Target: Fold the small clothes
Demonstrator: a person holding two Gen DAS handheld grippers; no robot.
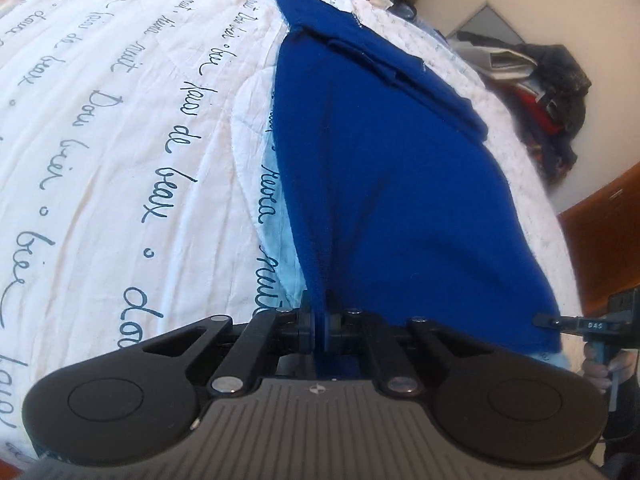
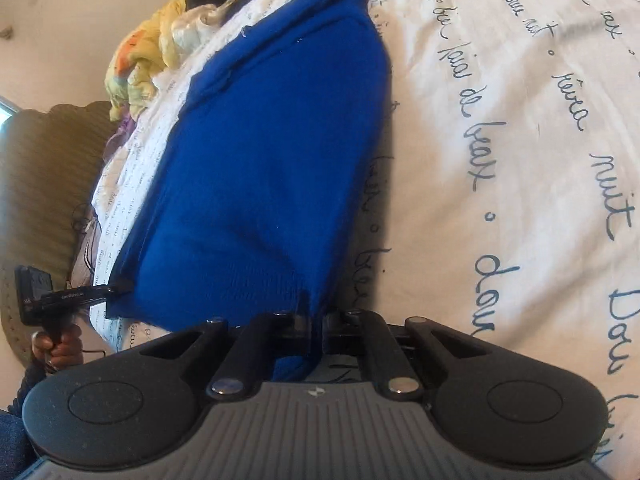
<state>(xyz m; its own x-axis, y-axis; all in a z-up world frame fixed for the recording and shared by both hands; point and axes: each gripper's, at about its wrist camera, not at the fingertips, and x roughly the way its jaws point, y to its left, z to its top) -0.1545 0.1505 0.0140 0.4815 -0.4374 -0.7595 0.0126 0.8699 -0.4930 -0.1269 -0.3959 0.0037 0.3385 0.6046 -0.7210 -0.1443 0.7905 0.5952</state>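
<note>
A royal blue knitted garment (image 1: pixel 392 184) lies on a white quilt with dark handwritten words (image 1: pixel 120 140). My left gripper (image 1: pixel 319 322) is shut on the garment's near hem at one corner, cloth pinched between the jaws. My right gripper (image 2: pixel 316 326) is shut on the hem at the other corner of the same garment (image 2: pixel 272 152). Each gripper shows in the other's view: the right one at the far right edge (image 1: pixel 560 322), the left one at the far left (image 2: pixel 116 290), both biting the hem. The hem is stretched between them, slightly lifted. A sleeve lies folded across the far end (image 1: pixel 380 52).
A pile of dark and red clothes (image 1: pixel 548 92) sits beyond the bed on the right of the left wrist view. Yellow and white clothes (image 2: pixel 160 44) are heaped at the quilt's far edge. A brown wooden surface (image 1: pixel 600 248) and an olive cushion (image 2: pixel 44 168) border the bed.
</note>
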